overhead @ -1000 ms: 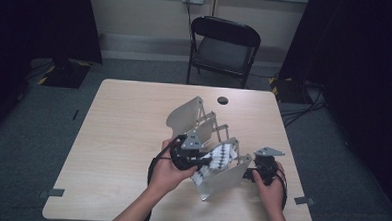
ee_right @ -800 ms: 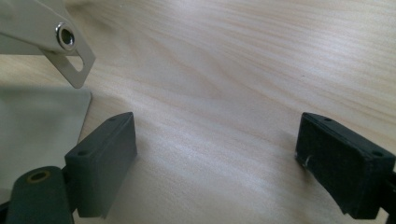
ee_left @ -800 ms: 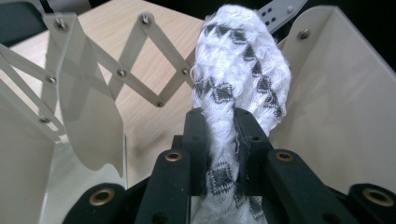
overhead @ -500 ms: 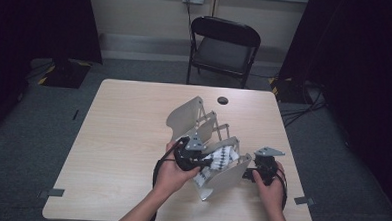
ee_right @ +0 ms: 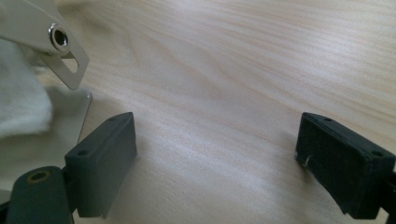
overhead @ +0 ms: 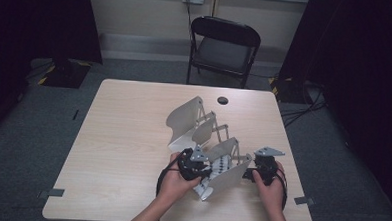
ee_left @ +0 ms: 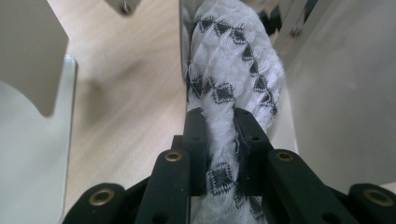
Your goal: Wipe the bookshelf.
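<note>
A white cloth with a black diamond pattern is pinched between the jaws of my left gripper, which is shut on it. The cloth hangs down into a slot between two pale metal plates of an accordion-style rack on the wooden table. In the high view my left gripper sits at the rack's near end. My right gripper rests just right of the rack, low over the table. Its jaws stand wide open with bare wood between them. A rack bracket and a bit of cloth lie at its left.
A small black round object lies near the table's far edge. A black folding chair stands behind the table. The rack's far plates fan out toward the table's middle. Dark curtains flank the room.
My left gripper has sunk with the cloth, lower between the rack's near plates. The right gripper has stayed where it was.
</note>
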Demonstrator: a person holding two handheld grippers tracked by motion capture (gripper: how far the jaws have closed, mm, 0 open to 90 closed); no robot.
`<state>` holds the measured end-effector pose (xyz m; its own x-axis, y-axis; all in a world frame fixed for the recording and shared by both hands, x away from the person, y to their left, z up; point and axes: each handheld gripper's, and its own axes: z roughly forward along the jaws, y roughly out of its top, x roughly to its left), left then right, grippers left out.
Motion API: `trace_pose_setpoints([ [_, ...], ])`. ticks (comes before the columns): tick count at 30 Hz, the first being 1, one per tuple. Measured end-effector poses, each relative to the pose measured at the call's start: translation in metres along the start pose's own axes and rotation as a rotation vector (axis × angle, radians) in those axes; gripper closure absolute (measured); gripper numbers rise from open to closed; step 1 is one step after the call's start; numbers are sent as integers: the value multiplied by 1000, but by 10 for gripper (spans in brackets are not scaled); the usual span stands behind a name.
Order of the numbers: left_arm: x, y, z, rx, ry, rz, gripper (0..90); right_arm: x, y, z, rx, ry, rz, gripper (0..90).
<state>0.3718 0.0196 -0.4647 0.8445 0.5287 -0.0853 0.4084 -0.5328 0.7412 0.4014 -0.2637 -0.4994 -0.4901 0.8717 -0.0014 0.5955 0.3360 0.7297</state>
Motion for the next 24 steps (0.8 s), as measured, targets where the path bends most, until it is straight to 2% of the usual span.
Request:
trace_pose_setpoints([
  [4, 0, -7, 4, 10, -5, -10, 771, 0, 0, 0, 0, 0, -1, 117],
  [10, -2, -13, 8, 34, -12, -2, 771, 0, 0, 0, 0, 0, 0, 117],
  [15, -4, -10, 4, 19, -25, -10, 772, 0, 0, 0, 0, 0, -1, 117],
  [20, -10, 16, -22, -59, -39, 24, 772, 0, 0, 0, 0, 0, -1, 117],
  [21, -10, 16, -22, -59, -39, 24, 772, 0, 0, 0, 0, 0, -1, 117],
  [22, -11, 28, -33, -94, -38, 39, 772, 0, 0, 0, 0, 0, -1, 117],
  [23, -11, 28, -33, -94, -38, 39, 772, 0, 0, 0, 0, 0, -1, 117],
  [24, -13, 42, -43, -130, -33, 56, 771, 0, 0, 0, 0, 0, -1, 117],
])
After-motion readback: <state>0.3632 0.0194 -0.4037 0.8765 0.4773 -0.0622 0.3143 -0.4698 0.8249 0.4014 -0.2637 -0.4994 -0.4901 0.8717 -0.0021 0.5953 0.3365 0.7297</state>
